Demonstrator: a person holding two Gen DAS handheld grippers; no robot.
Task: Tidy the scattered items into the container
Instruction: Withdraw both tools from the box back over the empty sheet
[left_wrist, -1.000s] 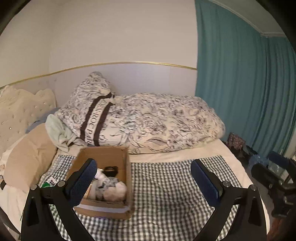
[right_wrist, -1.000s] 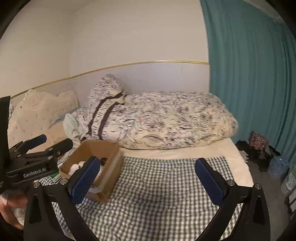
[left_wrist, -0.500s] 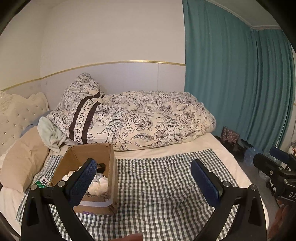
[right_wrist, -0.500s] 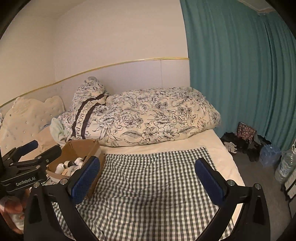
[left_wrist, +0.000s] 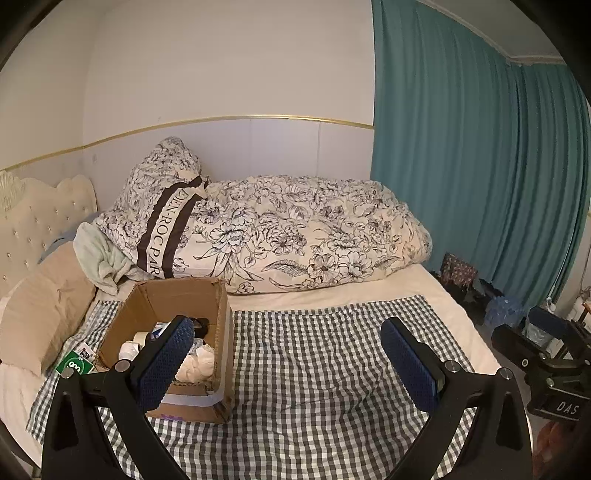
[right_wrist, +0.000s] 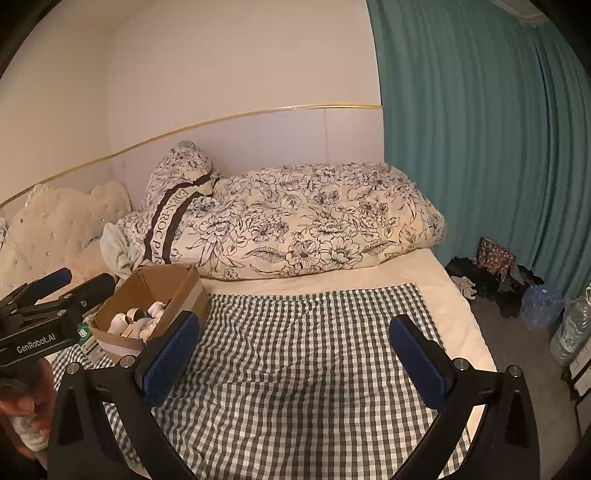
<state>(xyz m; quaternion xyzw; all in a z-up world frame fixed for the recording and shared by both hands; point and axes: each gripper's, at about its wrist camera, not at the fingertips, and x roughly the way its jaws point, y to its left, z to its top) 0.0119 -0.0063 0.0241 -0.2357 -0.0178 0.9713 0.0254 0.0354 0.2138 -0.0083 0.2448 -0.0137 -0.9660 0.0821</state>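
An open cardboard box (left_wrist: 218, 332) stands on the left of a checked cloth (left_wrist: 317, 369) on the bed. It holds several small items, among them white rolls and crumpled white pieces (left_wrist: 197, 363). The box also shows in the right wrist view (right_wrist: 184, 291). My left gripper (left_wrist: 290, 360) is open and empty, held above the cloth, its left finger in front of the box. My right gripper (right_wrist: 295, 356) is open and empty over the cloth, to the right of the box. A green and white packet (left_wrist: 74, 365) lies on the cloth just left of the box.
A rolled floral duvet (left_wrist: 288, 236) and pillow lie behind the box along the wall. A beige pillow (left_wrist: 40, 314) and tufted headboard are at the left. Teal curtains (left_wrist: 461, 166) hang at the right, with bags and bottles (right_wrist: 543, 302) on the floor.
Both grippers have pulled back and up from the bed, so the box looks smaller and farther off. Both stayed open and empty.
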